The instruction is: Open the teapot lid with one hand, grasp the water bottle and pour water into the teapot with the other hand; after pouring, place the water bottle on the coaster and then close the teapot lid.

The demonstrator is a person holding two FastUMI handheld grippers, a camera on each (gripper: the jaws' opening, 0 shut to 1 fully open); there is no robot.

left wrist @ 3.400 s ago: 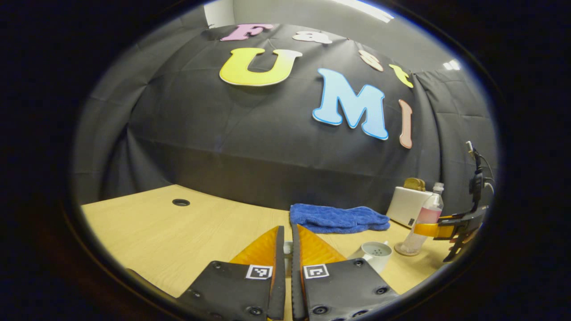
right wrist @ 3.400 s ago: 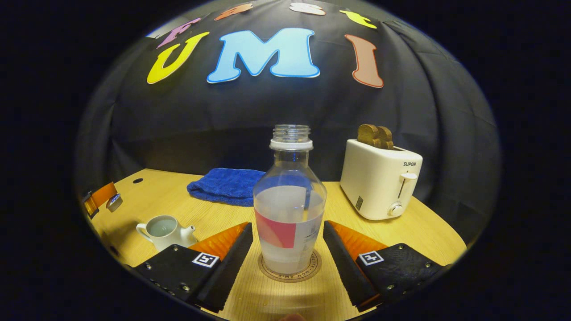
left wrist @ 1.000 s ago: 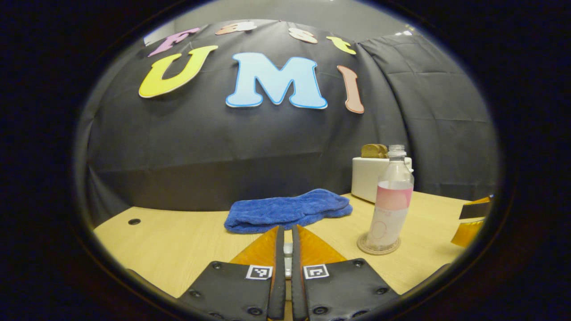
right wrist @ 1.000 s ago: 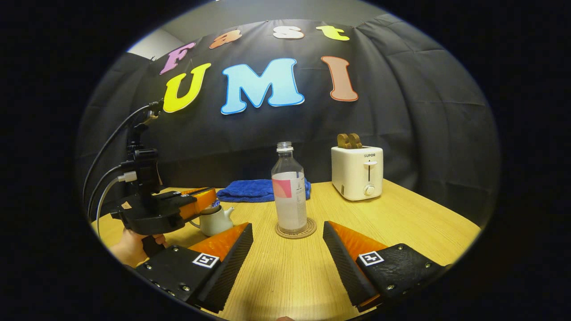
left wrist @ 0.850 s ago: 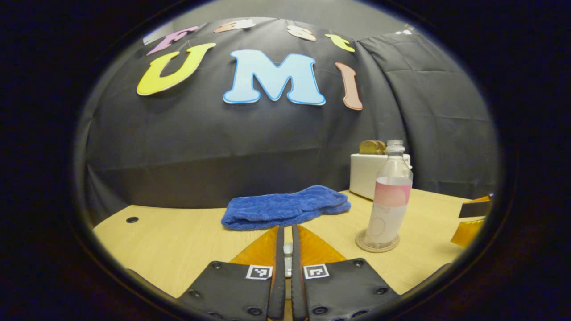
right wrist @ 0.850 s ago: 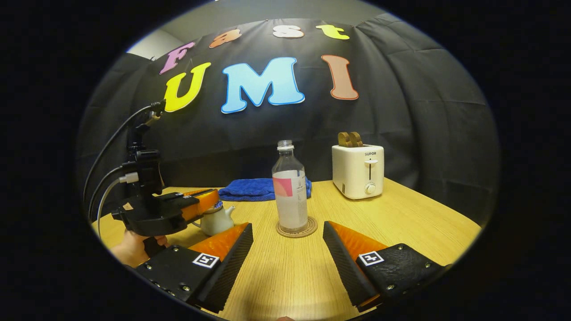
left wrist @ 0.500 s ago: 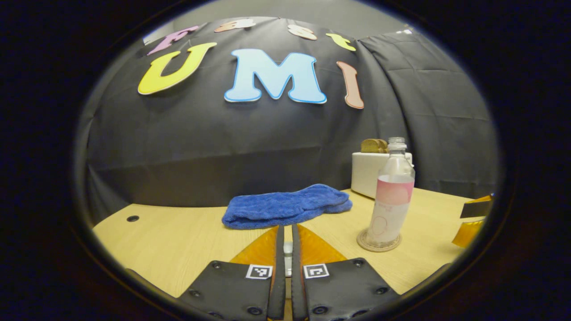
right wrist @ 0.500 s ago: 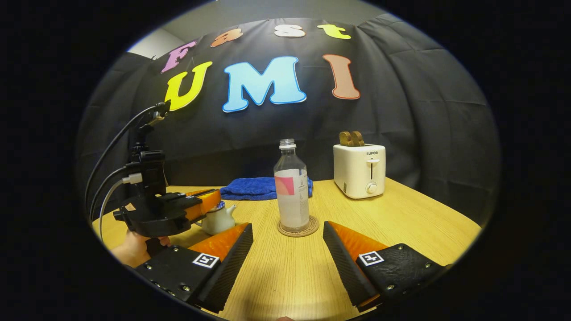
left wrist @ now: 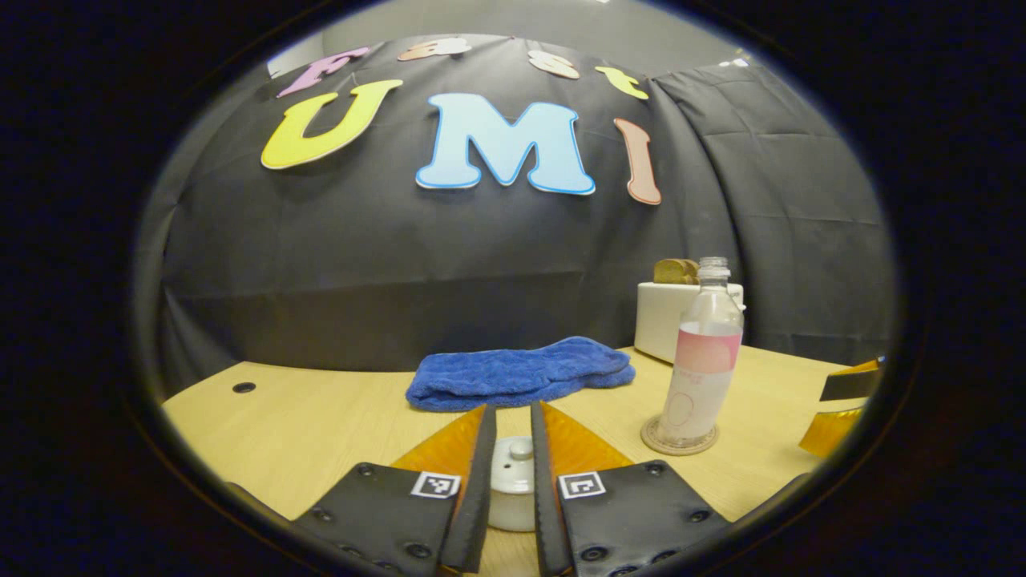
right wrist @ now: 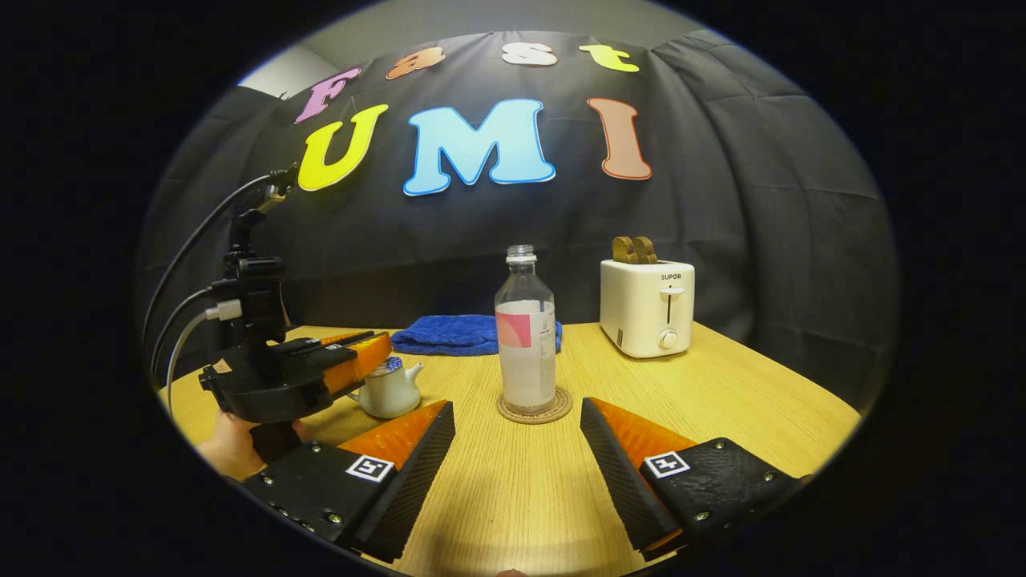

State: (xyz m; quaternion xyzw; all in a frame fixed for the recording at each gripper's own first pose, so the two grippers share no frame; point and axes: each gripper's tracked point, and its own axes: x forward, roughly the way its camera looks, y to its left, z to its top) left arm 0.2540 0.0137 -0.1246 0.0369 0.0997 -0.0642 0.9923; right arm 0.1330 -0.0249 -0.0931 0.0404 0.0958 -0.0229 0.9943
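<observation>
One wooden table (right wrist: 721,385), black booth wall; left tool (left wrist: 510,473) narrow, seemingly off lid (left wrist: 511,465); right tool (right wrist: 517,465) wide.

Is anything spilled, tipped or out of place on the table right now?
Nothing stands out. The water bottle stands upright on its coaster, the lid sits on the teapot, and the table around them looks dry.

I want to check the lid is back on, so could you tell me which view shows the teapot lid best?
The left gripper view: the lid with its knob sits close up between the open fingers. In the right gripper view the teapot is small and its top is partly hidden by the left gripper.
</observation>
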